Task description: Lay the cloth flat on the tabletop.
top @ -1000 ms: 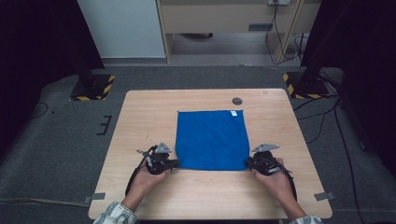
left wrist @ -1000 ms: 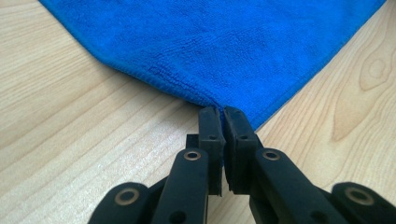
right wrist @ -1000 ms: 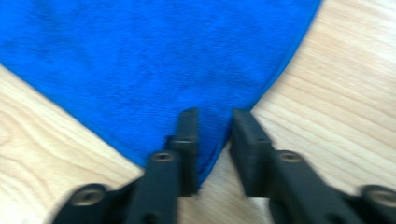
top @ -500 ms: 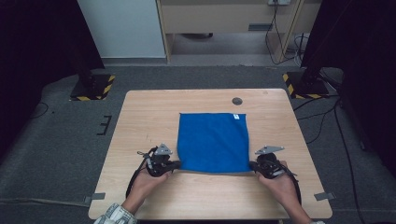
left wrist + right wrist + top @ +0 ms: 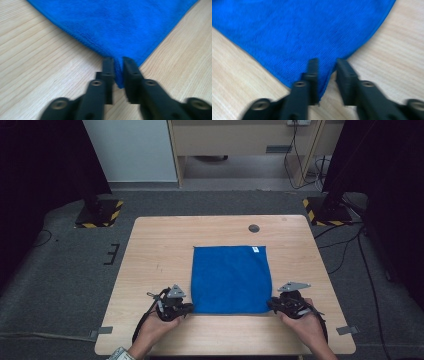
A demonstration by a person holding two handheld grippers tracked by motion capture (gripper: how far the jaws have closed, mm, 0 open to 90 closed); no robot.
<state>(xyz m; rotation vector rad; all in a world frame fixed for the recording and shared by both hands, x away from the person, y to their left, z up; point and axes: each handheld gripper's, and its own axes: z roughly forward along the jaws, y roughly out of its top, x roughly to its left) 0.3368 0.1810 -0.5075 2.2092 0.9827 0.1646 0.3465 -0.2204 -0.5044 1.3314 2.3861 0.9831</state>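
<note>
A blue cloth (image 5: 230,279) lies flat on the wooden table (image 5: 160,250), with a small white tag (image 5: 255,249) at its far right corner. My left gripper (image 5: 189,308) sits at the cloth's near left corner. In the left gripper view that corner of the cloth (image 5: 117,30) lies in the narrow gap of the left gripper (image 5: 118,61), whose jaws have just been opening. My right gripper (image 5: 272,304) is at the near right corner. Its jaws have just been opening too, and the right gripper (image 5: 327,62) stands open with the cloth (image 5: 294,32) corner loose between them.
A small dark round hole (image 5: 254,228) marks the table near its far edge. Bare wood runs left of the cloth and along the near edge. Dark stands with yellow-black striped feet (image 5: 97,214) are on the floor beyond the table's far corners.
Both hands and the cloth's near edge have come closer to the near side of the table; the cloth now lies a little nearer the person.
</note>
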